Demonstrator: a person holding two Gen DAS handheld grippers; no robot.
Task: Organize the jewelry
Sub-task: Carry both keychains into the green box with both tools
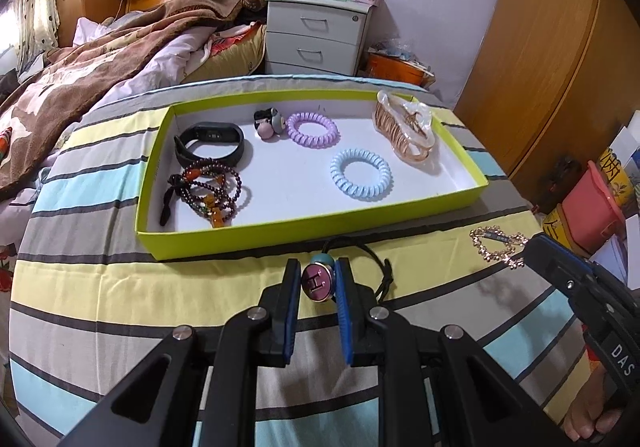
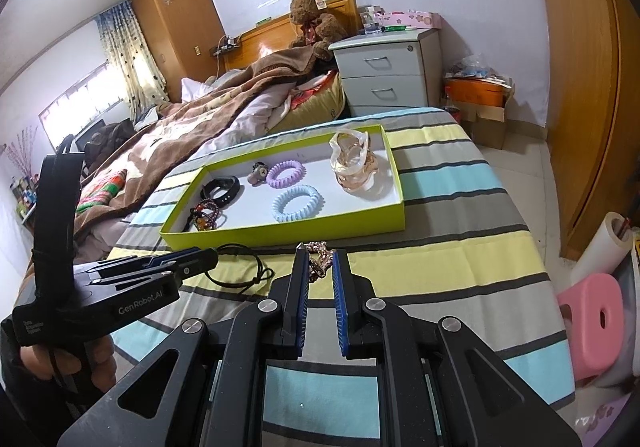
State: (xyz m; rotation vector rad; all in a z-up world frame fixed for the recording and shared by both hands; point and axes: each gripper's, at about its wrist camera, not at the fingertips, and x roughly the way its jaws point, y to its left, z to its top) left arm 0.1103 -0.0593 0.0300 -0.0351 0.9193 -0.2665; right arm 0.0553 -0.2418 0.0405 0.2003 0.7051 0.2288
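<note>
On the bed: striped sheet [image 1: 120, 311], lime tray [image 1: 280, 233] just ahead
Left tongs [image 1: 318, 283]: clamped on pink "H" charm [image 1: 317, 282], black cord attached
Right tongs [image 2: 320, 267]: apart, straddling gold chain bracelet [image 2: 320, 259]

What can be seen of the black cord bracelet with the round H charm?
The cord bracelet lies on the striped bedspread, just outside the yellow-green tray. It has a thin black cord loop, a round pink disc with a gold-looking rim and an H, and a teal bead behind it. The disc sits between the left gripper fingers; actual contact can't be confirmed.
</note>
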